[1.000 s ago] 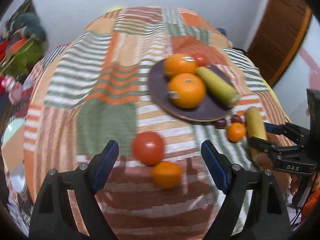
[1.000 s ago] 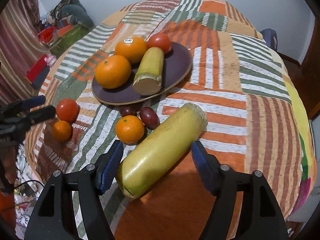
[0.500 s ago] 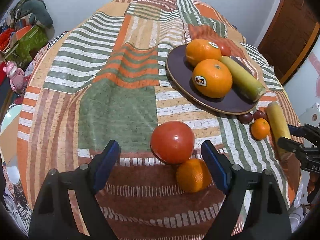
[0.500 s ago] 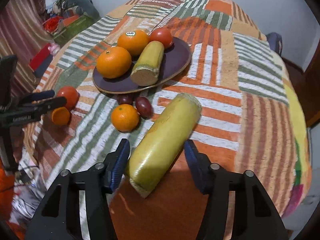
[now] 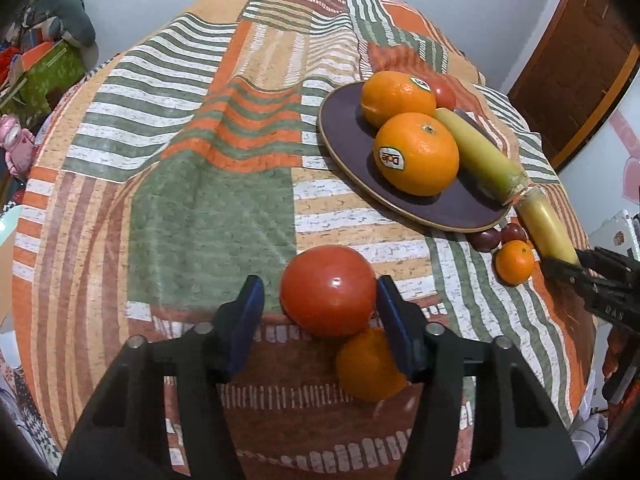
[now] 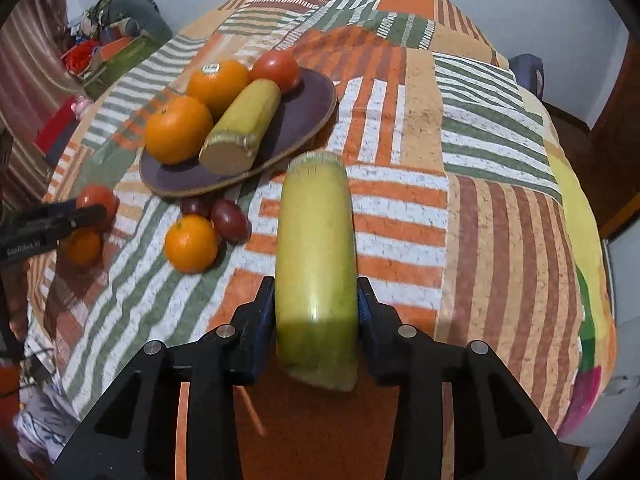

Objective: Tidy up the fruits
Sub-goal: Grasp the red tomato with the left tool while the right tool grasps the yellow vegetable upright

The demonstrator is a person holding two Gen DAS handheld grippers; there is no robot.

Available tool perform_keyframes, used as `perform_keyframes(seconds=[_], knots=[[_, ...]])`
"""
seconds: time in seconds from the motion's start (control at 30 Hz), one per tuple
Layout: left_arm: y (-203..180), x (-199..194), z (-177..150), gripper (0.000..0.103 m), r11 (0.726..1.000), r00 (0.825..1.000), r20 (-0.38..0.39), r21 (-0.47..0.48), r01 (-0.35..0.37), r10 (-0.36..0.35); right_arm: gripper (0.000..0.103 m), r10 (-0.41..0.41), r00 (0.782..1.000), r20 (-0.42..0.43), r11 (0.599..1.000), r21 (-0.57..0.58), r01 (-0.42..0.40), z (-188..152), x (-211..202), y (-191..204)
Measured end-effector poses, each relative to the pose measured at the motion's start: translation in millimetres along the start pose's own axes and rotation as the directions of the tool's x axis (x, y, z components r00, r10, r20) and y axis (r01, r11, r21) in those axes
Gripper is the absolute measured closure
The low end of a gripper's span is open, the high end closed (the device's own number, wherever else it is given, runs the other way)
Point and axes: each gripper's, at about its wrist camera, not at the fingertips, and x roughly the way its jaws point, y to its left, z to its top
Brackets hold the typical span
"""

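A dark round plate [image 5: 348, 148] [image 6: 312, 108] holds two big oranges [image 5: 416, 154], a tomato [image 6: 276, 70] and a yellow-green stalk piece [image 6: 244, 124]. My left gripper [image 5: 318, 306] is part closed around a red tomato [image 5: 328, 290] on the cloth; the right pad touches it, the left pad stands apart. A small orange [image 5: 368, 366] lies just below it. My right gripper [image 6: 316, 312] is shut on a second yellow-green stalk piece [image 6: 316, 248], which points toward the plate.
A small orange [image 6: 191, 243] and two dark red fruits [image 6: 230, 219] lie on the striped patchwork cloth [image 5: 180, 160] below the plate. The table edge drops off at the right. Cluttered bags and boxes [image 6: 116, 40] stand at the far left.
My left gripper moved forward and narrowed around the red tomato. My right gripper closed onto the stalk piece, which turned to point straight ahead.
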Motion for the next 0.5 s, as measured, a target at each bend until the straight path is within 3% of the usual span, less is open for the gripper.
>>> perform_keyframes(seconds=[0.27,0.5], knots=[[-2.4,-0.8,3.3,0.056,1.000,1.000,-0.002,-0.003,0.007,-0.007,0.067,0.000,0.999,0.047,1.000,0.012,0.000,9.8,6.9,-0.6],[-5.9,-15.1,22.9,0.056,1.000,0.998,0.057,0.007,0.017,-0.018,0.067,-0.014,0.993,0.114,1.000,0.010,0.013,21.6,-8.6,-3.1]])
